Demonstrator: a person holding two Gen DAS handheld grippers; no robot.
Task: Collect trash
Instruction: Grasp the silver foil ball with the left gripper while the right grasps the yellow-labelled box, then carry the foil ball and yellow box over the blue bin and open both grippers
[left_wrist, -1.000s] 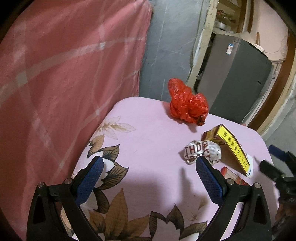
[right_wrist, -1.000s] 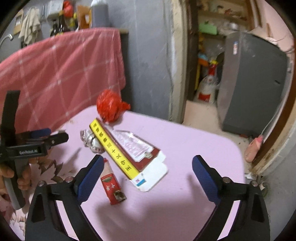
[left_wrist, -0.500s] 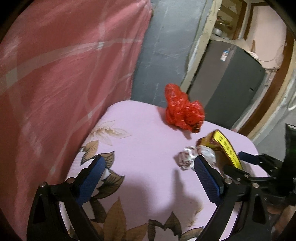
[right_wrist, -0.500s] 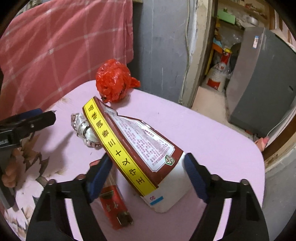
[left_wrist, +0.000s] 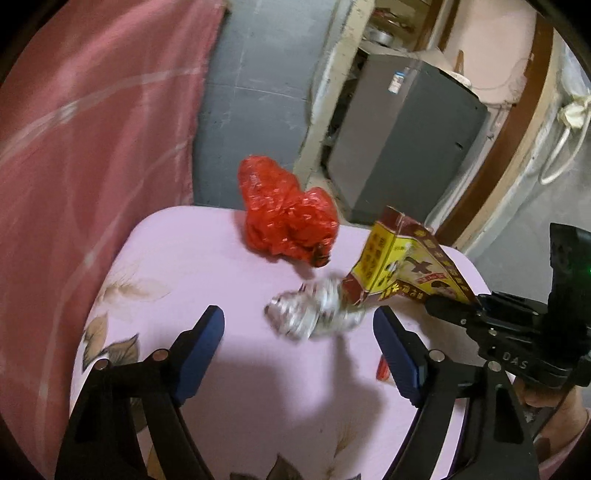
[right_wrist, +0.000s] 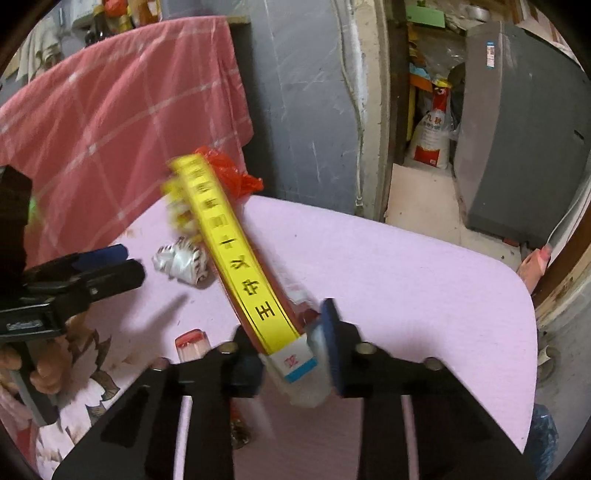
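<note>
The flattened carton (right_wrist: 236, 258) was smeared by motion, its far end doubled and its print unreadable there; it hid most of the red plastic bag (right_wrist: 236, 173); the crumpled foil wrapper (left_wrist: 314, 314) was blurred in the left wrist view; the small red packet (right_wrist: 190, 341) lay largely behind the right gripper (right_wrist: 291, 354); the bench (right_wrist: 424, 280) was cut off by the lower edge.

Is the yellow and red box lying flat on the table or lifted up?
Lifted up. The flattened yellow-and-red cardboard box slants upward, its far end off the pink table, its near end pinched as the right tongs are closing.
</note>
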